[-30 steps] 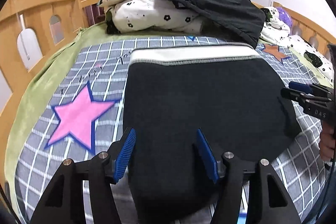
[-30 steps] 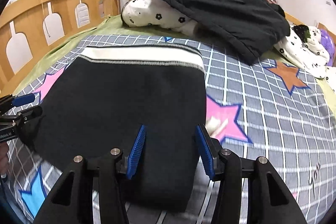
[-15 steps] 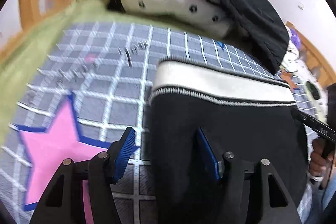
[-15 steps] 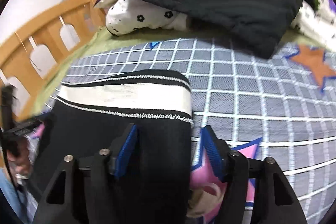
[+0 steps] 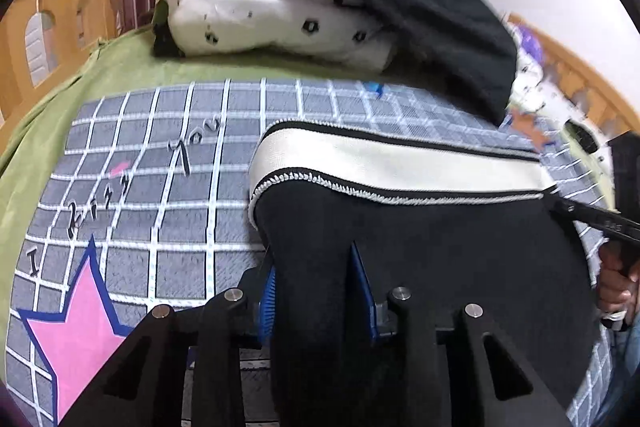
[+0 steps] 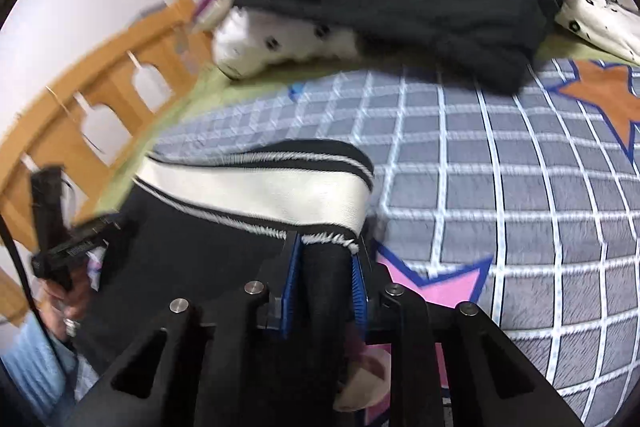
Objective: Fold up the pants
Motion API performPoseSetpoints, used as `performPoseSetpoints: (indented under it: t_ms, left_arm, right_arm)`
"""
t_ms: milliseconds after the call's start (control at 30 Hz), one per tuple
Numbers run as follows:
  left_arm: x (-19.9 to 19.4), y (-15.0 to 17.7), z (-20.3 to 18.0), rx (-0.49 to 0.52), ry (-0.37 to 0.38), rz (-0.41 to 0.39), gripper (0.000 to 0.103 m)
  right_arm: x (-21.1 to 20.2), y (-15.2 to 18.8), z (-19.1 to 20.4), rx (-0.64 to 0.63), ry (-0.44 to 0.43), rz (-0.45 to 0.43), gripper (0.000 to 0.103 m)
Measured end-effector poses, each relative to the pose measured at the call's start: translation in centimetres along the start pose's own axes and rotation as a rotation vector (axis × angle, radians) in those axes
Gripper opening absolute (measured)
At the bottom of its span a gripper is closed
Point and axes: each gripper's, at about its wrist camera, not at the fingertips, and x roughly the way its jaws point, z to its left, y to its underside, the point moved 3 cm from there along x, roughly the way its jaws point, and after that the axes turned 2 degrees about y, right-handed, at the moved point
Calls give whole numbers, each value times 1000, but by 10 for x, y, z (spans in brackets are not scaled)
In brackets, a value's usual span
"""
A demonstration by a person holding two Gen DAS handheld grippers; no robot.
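Note:
Black pants (image 5: pixel 440 251) with a white waistband (image 5: pixel 384 163) lie folded on the checked bed cover. My left gripper (image 5: pixel 316 291) is shut on the pants' left edge, just below the waistband. My right gripper (image 6: pixel 324 279) is shut on the pants (image 6: pixel 200 259) at their right edge, right under the waistband (image 6: pixel 256 191). Each gripper shows at the side of the other's view: the right one in the left wrist view (image 5: pixel 592 219), the left one in the right wrist view (image 6: pixel 68 247).
A pile of bedding (image 5: pixel 280 11) with a black garment (image 5: pixel 420 19) on top lies at the head of the bed. Wooden bed rails (image 6: pixel 96 115) run along the sides. The grey checked cover (image 6: pixel 520 187) has star prints.
Both grippers moved forward along the pants to just below the waistband, and their fingers closed on the fabric at the left and right edges.

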Motion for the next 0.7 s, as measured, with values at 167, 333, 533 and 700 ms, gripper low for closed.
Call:
performPoseSetpoints:
  t_ms: [167, 333, 533, 700]
  left_arm:
    - [-18, -3, -1, 26, -42, -26, 35]
    - [-10, -11, -14, 106, -132, -6, 36]
    - [-18, -21, -12, 93, -137, -42, 43]
    - [-14, -32, -32, 145, -101, -87, 43]
  right_arm:
    - [-16, -17, 10, -23, 58, -38, 30]
    - [-15, -26, 45, -184, 116, -125, 32]
    - [9, -10, 48, -263, 188, -129, 32]
    - [13, -13, 47, -264, 198, -122, 32]
